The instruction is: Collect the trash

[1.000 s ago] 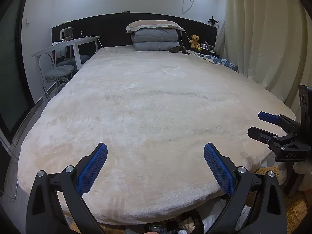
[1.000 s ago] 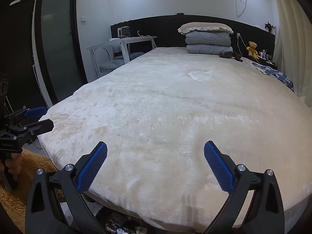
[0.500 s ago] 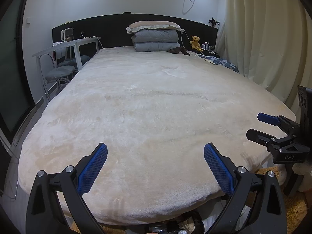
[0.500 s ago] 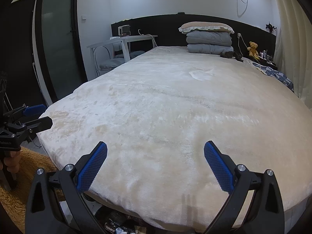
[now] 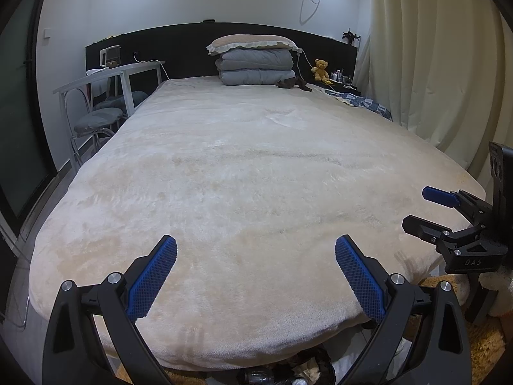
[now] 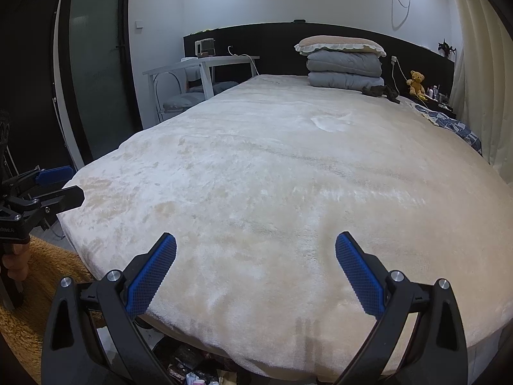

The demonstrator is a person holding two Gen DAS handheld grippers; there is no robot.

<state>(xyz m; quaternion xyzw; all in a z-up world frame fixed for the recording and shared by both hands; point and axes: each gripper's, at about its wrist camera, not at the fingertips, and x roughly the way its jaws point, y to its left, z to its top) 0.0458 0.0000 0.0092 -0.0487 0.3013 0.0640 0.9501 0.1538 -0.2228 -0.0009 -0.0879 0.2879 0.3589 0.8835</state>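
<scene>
While both tools hang level above the foot of the bed: each camera looks up the mattress, so neither is aimed at rubbish.
Left gripper point(image 5: 255, 274): fingers spread wide with nothing between them, held over the near hem of the cream fleece blanket point(image 5: 250, 173).
Right gripper point(image 6: 255, 272): likewise parted and empty, a little to the side; the left camera catches it at its right border, also apart.
Trash point(image 5: 288, 370): crumpled wrappers and dark bits lie on the floor below the blanket's edge, low in both views and partly hidden by the gripper frames; what each piece is cannot be told.
Bed top: bare along the near half; a folded grey quilt point(image 5: 256, 70) under a pillow point(image 5: 253, 42) sits at the headboard, with a teddy bear point(image 5: 321, 69) just beside it.
Container: no bin or bag is clearly visible.
Judgement: the spread fingers suit a coming pick, yet equally fit having just let something drop onto that floor pile.
</scene>
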